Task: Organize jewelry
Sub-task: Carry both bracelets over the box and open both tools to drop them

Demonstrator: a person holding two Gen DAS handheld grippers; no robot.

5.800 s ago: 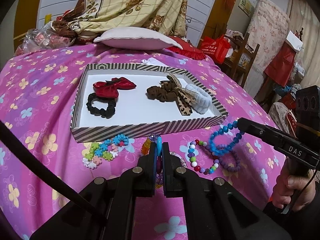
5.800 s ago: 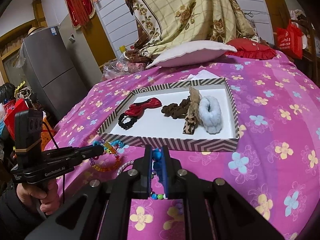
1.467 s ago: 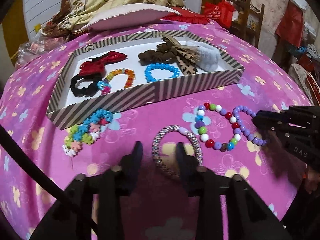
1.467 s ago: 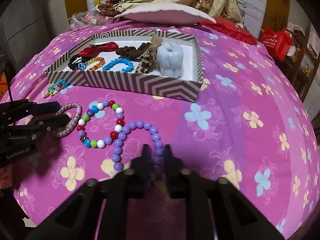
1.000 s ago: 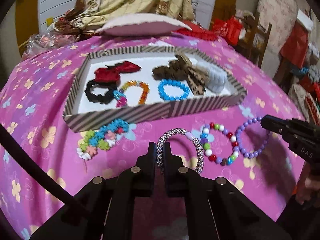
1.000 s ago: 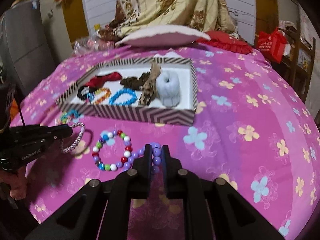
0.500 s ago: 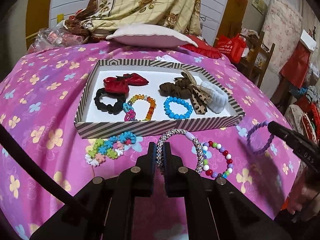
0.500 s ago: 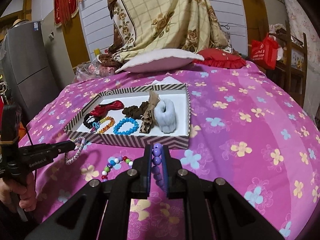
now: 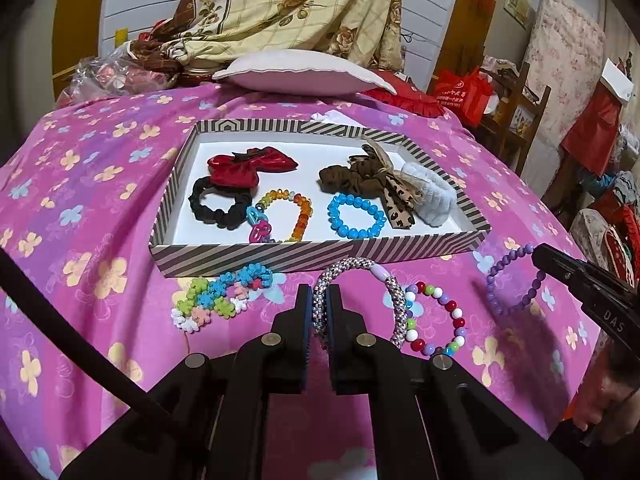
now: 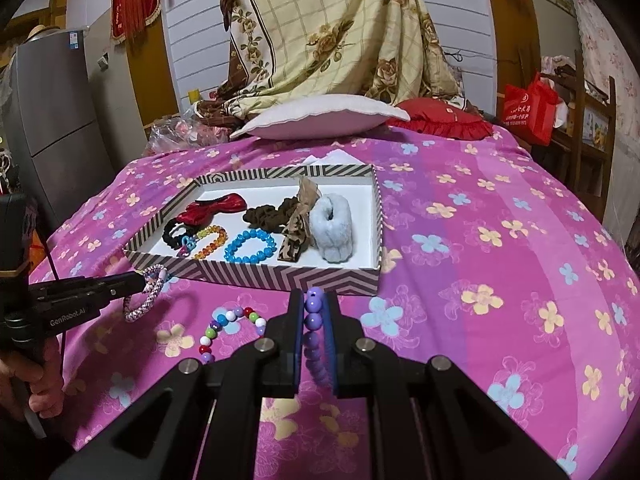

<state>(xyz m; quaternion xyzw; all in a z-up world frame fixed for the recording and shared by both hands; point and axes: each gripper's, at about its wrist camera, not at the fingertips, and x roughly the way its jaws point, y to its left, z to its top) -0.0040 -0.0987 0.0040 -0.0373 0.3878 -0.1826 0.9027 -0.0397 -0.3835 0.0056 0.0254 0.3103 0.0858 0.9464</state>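
Both bracelets lifted off bed: my left tongs (image 9: pixel 318 312) clamped woven bracelet (image 9: pixel 394 300), right tongs (image 10: pixel 312 320) clamped purple bracelet (image 10: pixel 313 322); striped tray (image 9: pixel 320 256) next.

Open white floor is left at the striped tray's (image 9: pixel 304 258) near right corner (image 10: pixel 362 254); the bed (image 10: pixel 500 248) to its right is unobstructed.

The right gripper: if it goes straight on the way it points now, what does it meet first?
Probably the near striped wall of the box, just beyond the right gripper holding the purple bead bracelet; depth is unclear.
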